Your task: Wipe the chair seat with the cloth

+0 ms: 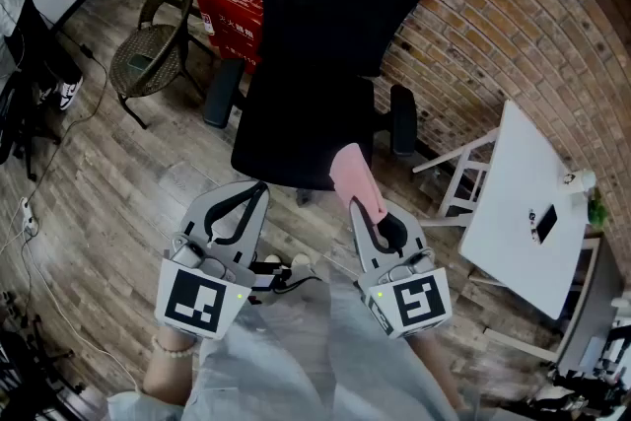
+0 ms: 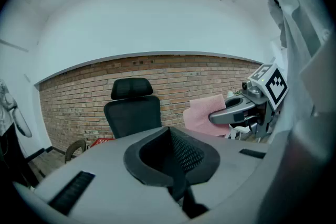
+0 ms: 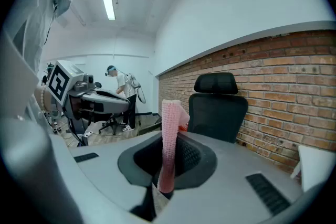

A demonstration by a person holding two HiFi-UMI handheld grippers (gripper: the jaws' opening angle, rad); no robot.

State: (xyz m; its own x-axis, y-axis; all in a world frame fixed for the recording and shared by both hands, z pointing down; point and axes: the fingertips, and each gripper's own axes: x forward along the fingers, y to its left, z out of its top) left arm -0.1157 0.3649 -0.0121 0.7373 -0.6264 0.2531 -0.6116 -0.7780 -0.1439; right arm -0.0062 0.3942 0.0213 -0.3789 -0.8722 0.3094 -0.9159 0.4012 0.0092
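Now the right tongs (image 1: 369, 210) clench the pink cloth (image 1: 354, 176) near the chair seat (image 1: 296, 133); left tongs (image 1: 256, 189) closed, empty.

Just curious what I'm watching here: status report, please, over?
Status: right gripper shut on pink cloth, held near chair seat front. Left gripper shut, empty. Seat bare, nothing in the way.

This is an office-like workroom. A black swivel office chair (image 1: 315, 64) stands on a wood-plank floor (image 1: 118, 202) before a bare brick wall (image 1: 473, 15). A white bench (image 1: 518, 173), a wicker chair (image 1: 148, 44) and a red crate (image 1: 235, 10) are nearby. A strip light (image 3: 109, 0) runs along the ceiling, and another person (image 3: 125, 93) stands farther back.
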